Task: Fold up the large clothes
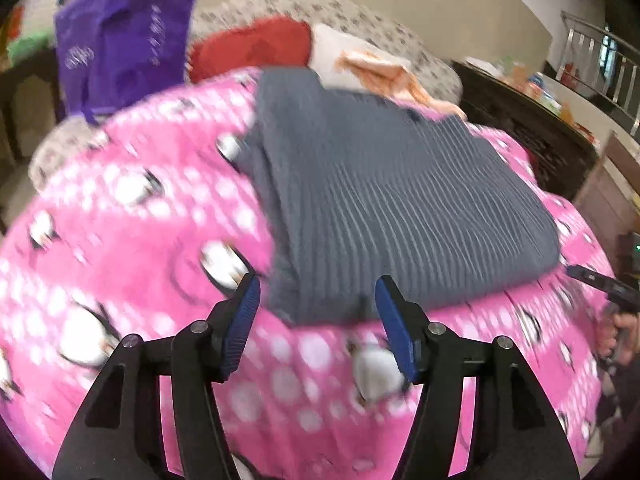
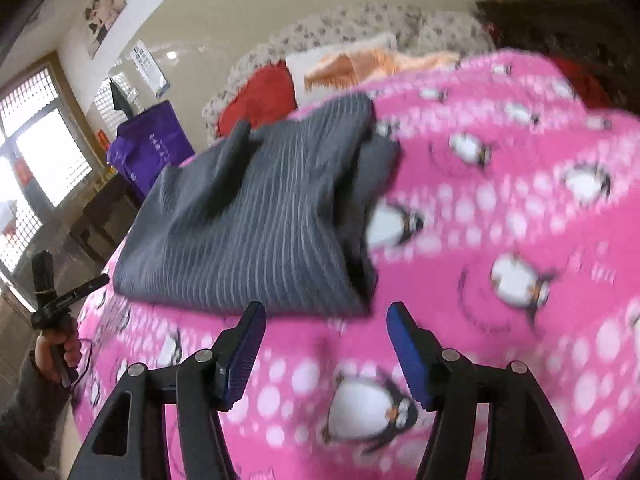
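Over pink penguin-print fleece blanket [image 1: 132, 240]: left gripper [image 1: 316, 300] and right gripper [image 2: 326, 324] angled downward, jaws apart, nothing held. Folded grey ribbed knit garment [image 1: 380, 208] lies on blanket just beyond fingertips.

Left gripper [image 1: 318, 286] built of matte black plastic linkage arms, silver round pivot screws set at the joints, ribbed blue pads [image 1: 240, 328] fitted inside, right gripper [image 2: 326, 314] made alike, grey sleeve [image 2: 24, 412] worn
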A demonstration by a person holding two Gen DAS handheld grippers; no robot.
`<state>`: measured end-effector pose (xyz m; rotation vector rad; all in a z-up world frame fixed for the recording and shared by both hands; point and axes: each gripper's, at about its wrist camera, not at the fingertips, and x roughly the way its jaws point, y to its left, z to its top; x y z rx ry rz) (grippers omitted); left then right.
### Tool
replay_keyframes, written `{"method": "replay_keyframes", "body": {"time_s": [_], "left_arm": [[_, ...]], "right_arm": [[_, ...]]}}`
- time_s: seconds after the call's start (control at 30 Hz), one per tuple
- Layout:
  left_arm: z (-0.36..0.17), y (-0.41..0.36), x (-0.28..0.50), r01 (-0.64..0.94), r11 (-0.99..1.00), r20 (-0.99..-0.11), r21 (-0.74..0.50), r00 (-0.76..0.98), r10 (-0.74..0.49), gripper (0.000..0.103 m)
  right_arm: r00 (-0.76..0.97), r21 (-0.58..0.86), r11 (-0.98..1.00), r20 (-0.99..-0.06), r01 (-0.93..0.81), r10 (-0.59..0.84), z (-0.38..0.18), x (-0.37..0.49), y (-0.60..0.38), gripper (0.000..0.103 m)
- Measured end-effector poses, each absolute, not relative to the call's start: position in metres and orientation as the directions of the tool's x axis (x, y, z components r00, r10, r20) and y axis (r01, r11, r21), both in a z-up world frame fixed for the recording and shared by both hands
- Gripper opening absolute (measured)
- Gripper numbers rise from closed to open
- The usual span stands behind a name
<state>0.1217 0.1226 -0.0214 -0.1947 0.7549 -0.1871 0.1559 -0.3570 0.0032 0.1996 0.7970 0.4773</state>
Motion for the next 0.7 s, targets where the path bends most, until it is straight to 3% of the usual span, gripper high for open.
{"method": "replay_keyframes", "body": {"time_s": [0.23, 0.43, 0.47, 0.53, 0.7], "left_arm": [[-0.039, 0.103, 0.132, 0.128, 0.975, -0.69, -0.181, 0.691, -0.218, 0.06], [-0.036, 0.119, 0.132, 0.112, 0.97, -0.678, -0.218, 0.698, -0.233, 0.06], [-0.038, 0.12, 0.132, 0.114, 0.971, -0.685, -0.212, 0.691, -0.231, 0.06], [-0.04, 0.117, 0.134, 0.142, 0.973, -0.703, -0.179, 0.673, -0.228, 0.052], [-0.043, 0.112, 0.143, 0.161, 0.971, -0.706, -0.175, 0.668, -0.238, 0.024]], "right_arm": [[0.594, 0.346, 0.874, -0.641, -0.341, 0.486, -0.012, 0.175, -0.347, 0.061], [0.624, 0.283, 0.881, -0.625, -0.379, 0.469, 0.001, 0.192, -0.34, 0.061], [0.604, 0.272, 0.875, -0.639, -0.401, 0.476, 0.0, 0.196, -0.335, 0.057], [0.586, 0.247, 0.858, -0.643, -0.45, 0.492, 0.0, 0.197, -0.325, 0.042], [0.566, 0.21, 0.862, -0.678, -0.461, 0.469, -0.009, 0.207, -0.315, 0.039]]}}
